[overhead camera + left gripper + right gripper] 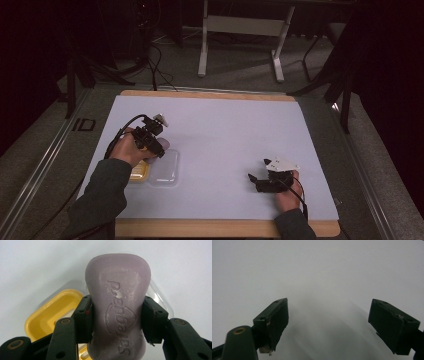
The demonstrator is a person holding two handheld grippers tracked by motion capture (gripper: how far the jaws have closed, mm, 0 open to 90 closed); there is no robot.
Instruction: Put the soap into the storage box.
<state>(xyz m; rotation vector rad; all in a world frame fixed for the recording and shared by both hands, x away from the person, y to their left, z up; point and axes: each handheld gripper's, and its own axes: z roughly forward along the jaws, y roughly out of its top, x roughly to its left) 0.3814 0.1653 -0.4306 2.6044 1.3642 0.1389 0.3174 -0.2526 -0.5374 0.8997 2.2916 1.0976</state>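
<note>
The left gripper [116, 320] clamps a purple bar of soap [117, 297] at its waist, above a yellow soap dish [50, 315] and what seems a clear lid [164, 170] just beside it — hard to make out. The right gripper [328, 325] rests on the white mat [225, 130] — jaws wide apart, holding nothing.

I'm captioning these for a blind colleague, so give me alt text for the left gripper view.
A pale purple, waisted bar of soap with an embossed logo is clamped at its narrow middle between the left gripper's two black jaws. Below it, on a white table surface, sit a yellow plastic soap dish and a clear plastic lid beside it.
</note>
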